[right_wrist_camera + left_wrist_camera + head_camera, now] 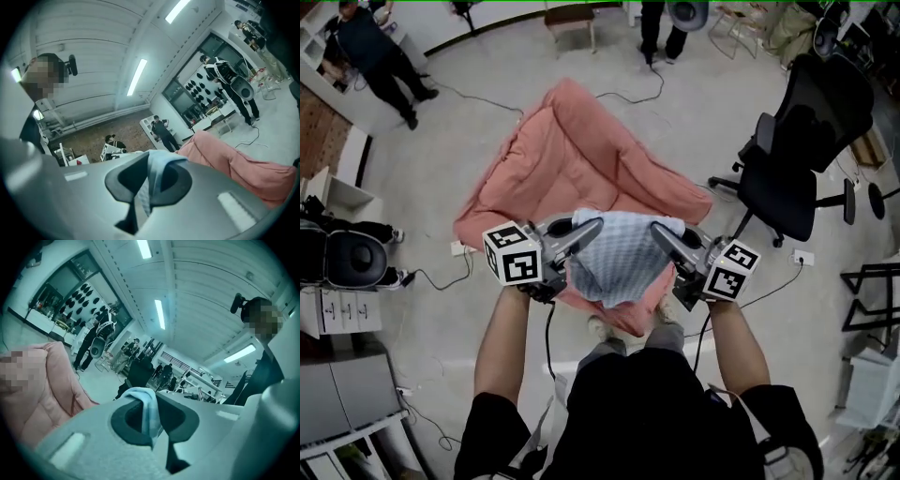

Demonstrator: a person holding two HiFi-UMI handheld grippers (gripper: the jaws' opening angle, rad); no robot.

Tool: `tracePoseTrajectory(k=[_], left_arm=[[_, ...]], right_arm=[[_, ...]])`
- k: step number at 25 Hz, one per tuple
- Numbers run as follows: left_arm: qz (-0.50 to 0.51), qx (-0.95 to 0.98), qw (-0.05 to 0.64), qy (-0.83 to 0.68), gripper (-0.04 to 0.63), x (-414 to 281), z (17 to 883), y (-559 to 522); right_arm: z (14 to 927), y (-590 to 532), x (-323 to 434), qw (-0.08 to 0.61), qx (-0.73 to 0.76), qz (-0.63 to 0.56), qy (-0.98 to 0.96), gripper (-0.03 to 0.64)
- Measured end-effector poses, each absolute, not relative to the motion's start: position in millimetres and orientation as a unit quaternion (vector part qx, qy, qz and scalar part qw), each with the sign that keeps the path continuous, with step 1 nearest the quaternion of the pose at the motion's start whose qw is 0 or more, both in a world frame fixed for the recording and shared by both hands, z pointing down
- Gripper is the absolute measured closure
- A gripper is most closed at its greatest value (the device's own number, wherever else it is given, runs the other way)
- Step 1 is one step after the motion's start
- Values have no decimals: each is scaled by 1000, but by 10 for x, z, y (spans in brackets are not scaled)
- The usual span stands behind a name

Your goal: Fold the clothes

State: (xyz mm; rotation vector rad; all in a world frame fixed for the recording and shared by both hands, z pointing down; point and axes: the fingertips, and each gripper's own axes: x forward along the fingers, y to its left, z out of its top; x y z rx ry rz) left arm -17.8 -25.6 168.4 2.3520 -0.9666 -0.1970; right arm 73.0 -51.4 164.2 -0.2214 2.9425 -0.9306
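A light blue checked garment (622, 255) hangs in the air between my two grippers, held up by its top edge. My left gripper (596, 225) is shut on the garment's upper left corner, and the cloth (146, 411) shows pinched between its jaws in the left gripper view. Opposite it, my right gripper (657, 230) is shut on the upper right corner, with a fold of the cloth (151, 180) squeezed between its jaws. Both grippers point level, away from me. Below the garment lies a pink quilt (572, 159) spread over a low surface.
A black office chair (802, 141) stands to the right of the quilt. Cables run over the grey floor (694, 103). People stand at the far side, one at the upper left (380, 56). Shelves and boxes line the left edge (342, 309).
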Motion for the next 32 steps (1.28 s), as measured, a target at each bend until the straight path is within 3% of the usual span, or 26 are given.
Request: tracePoseTrajectory(k=[9,18,32], left_arm=[[-55,824,298,-479,571,-86,1712,-369],[-59,707,280,-647,572,265,1829,-741],[-33,648,294,-702,571,196,1911,-100]], right_arm=[[1530,-855,683,-6,43,-272,961,603],[1592,-1463,888,-86,176,-219,956,604],[1799,-1026,572,-155,237,-177,942,603]])
